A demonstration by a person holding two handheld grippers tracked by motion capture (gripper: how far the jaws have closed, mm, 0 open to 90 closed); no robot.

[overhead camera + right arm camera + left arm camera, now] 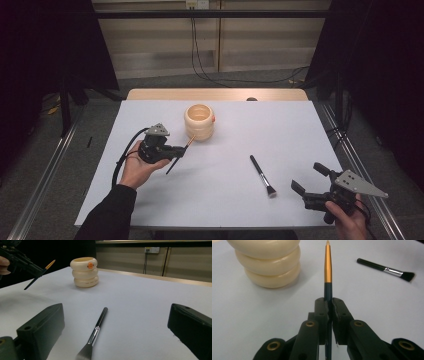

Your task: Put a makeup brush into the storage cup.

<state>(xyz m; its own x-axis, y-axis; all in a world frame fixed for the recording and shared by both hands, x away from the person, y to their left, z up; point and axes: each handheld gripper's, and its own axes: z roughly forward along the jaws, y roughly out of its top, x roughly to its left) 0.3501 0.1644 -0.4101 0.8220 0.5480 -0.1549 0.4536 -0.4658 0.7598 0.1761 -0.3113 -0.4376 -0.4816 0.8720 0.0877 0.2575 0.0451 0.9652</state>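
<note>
Pale grey covering spreads over the table (220,195), smooth and matte, with a strip of bare wood showing along its far edge and dark curtains to both sides. Landmark for everything is the cream holder (199,121) — a squat, glossy pot shaped like three stacked rings, open at the top, with a small orange mark on its side. Its inside looks empty from the high view, though the bottom cannot be made out.

Just beside the holder, on its near left, the left hand-held gripper (329,305) is clamped on a thin brush (328,270) — dark handle, tapering gold end — whose gold tip points toward the holder's wall, held off the table and tilted. Nearer the person and to the right of the holder, well apart from it, a black makeup brush (262,175) with a silver ferrule and flat bristles lies flat on the covering. Farther right, near the table's near right corner, the right hand-held gripper (309,179) hovers with its jaws wide apart, holding nothing. Open covering lies all around the holder.
</note>
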